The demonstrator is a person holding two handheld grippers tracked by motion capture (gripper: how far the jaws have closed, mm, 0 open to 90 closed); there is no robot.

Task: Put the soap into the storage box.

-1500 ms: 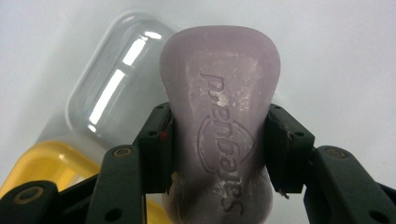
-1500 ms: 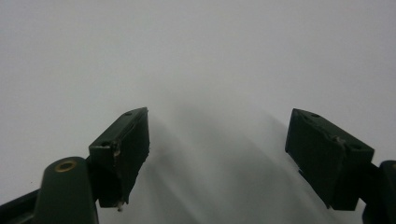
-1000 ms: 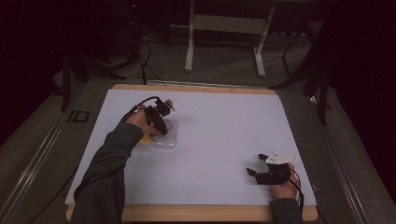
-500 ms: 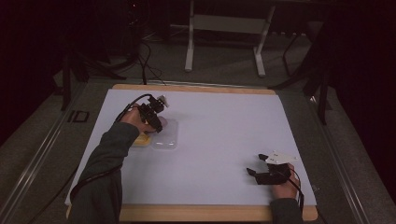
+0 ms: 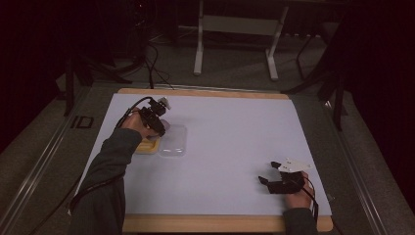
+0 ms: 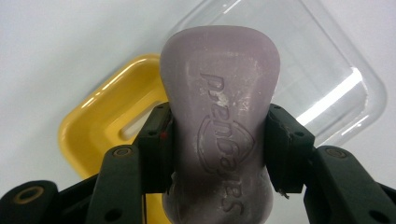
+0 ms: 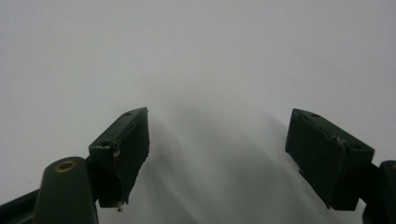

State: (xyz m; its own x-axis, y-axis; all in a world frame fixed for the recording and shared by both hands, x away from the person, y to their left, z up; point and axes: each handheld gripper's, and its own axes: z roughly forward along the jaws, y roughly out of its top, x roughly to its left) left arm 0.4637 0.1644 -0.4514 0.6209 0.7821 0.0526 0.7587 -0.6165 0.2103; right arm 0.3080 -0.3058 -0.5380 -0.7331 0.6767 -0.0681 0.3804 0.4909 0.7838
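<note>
Left claw (image 6: 217, 140) lifted purple soap bar (image 6: 220, 121) off yellow dish (image 6: 107, 116).

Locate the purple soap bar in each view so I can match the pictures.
High view: the soap is a small pale patch at upper left, under the left gripper, above the yellow dish.
Left gripper view: centre frame, clamped between the fingers.
Right gripper view: the open fingers and white table alone, no soap.
Shared landmark: the yellow dish beside the clear lid.
</note>
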